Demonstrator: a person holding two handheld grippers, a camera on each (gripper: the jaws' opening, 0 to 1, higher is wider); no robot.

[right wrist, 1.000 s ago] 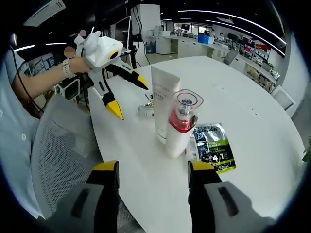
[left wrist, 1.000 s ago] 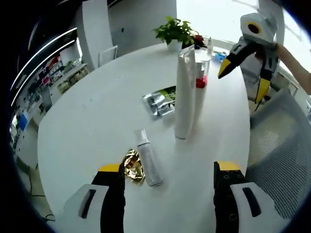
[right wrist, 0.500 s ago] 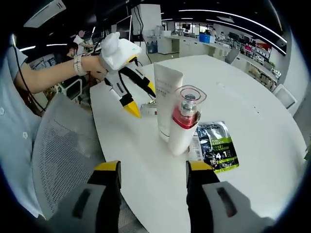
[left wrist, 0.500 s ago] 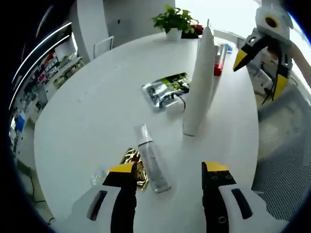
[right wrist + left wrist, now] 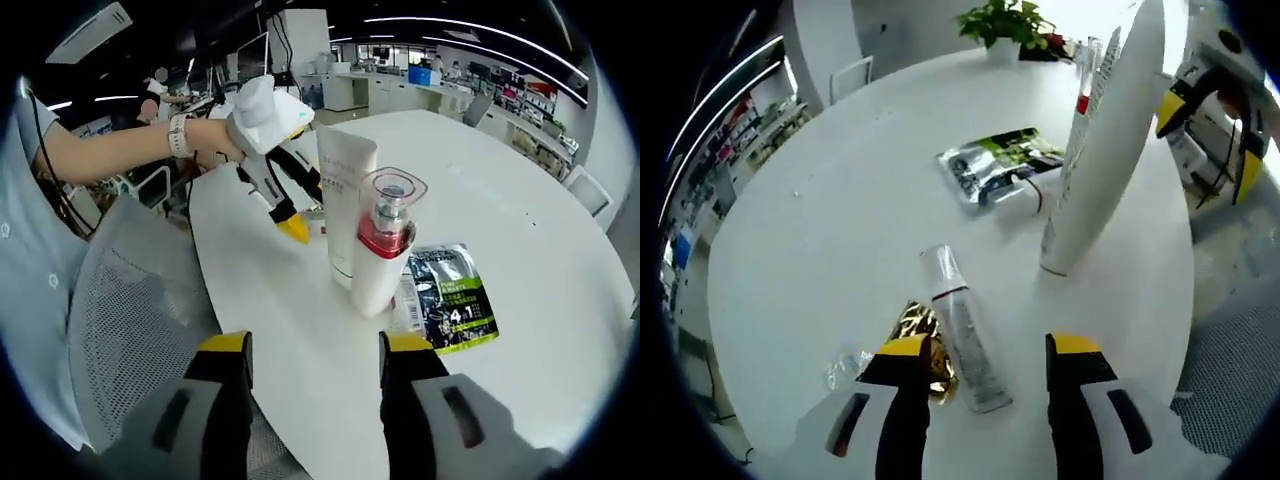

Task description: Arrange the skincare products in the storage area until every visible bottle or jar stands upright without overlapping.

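Note:
A clear slim bottle (image 5: pixel 962 325) lies flat on the white table (image 5: pixel 820 210), on a crumpled gold foil (image 5: pixel 923 327). My left gripper (image 5: pixel 988 348) is open just above it, one jaw on each side of the bottle's lower end, and it is also seen from the side, left gripper (image 5: pixel 305 212). A tall white tube (image 5: pixel 1102 150) stands upright, and also appears as the white tube (image 5: pixel 347 195). A pump bottle (image 5: pixel 383 250) with a red band and a clear cap stands touching it. My right gripper (image 5: pixel 315 345) is open and empty near the table edge.
A silver and green sachet (image 5: pixel 998 163) lies flat beside the tube, seen again as the sachet (image 5: pixel 455 300). A potted plant (image 5: pixel 1012 20) stands at the far edge. A grey mesh chair (image 5: pixel 120 330) sits by the table. A bit of clear wrap (image 5: pixel 840 368) lies by the foil.
My left gripper has come closer and lower over the lying clear bottle, which now sits between its jaws. The right gripper has hardly moved.

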